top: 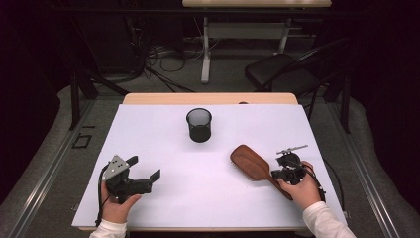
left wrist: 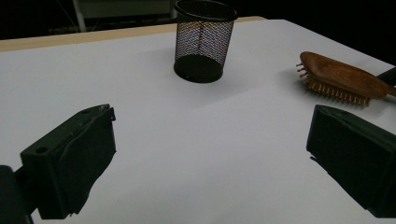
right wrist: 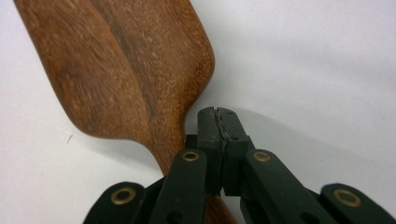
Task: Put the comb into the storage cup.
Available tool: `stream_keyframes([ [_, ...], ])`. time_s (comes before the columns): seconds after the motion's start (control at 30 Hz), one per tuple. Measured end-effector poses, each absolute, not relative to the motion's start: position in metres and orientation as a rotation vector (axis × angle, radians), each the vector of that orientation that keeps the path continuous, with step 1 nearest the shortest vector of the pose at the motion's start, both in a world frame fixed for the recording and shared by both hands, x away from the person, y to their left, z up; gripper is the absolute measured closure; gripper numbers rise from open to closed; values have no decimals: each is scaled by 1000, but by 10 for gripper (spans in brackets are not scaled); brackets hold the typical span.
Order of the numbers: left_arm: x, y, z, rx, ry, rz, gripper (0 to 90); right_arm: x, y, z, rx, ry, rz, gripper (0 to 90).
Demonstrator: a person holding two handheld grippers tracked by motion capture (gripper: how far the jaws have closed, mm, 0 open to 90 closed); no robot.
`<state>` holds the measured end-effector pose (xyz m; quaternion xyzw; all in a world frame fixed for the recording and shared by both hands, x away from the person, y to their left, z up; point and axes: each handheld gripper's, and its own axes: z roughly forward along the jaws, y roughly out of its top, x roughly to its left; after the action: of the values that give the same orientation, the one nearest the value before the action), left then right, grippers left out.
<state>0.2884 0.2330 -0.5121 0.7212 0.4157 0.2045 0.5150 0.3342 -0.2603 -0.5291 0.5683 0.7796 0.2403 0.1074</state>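
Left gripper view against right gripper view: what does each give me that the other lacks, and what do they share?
Left gripper view adds: the black mesh cup standing upright, the bristles under the head of the hairbrush, and the left gripper with jaws wide apart and nothing between them. Right gripper view adds: the right gripper, jaws shut tip to tip beside the brush's neck, and the wood grain close up. Both share: the wooden hairbrush and the white table.
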Motion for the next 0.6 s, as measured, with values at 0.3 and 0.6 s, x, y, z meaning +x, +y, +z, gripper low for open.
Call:
stream_keyframes([
  [0.3,288,233,-512,1734,998,490,13,323,-268,-529,1691,2291,720,889],
  [0.6,288,232,-512,1736,1000,491,13,313,-270,-534,1698,2297,744,889],
])
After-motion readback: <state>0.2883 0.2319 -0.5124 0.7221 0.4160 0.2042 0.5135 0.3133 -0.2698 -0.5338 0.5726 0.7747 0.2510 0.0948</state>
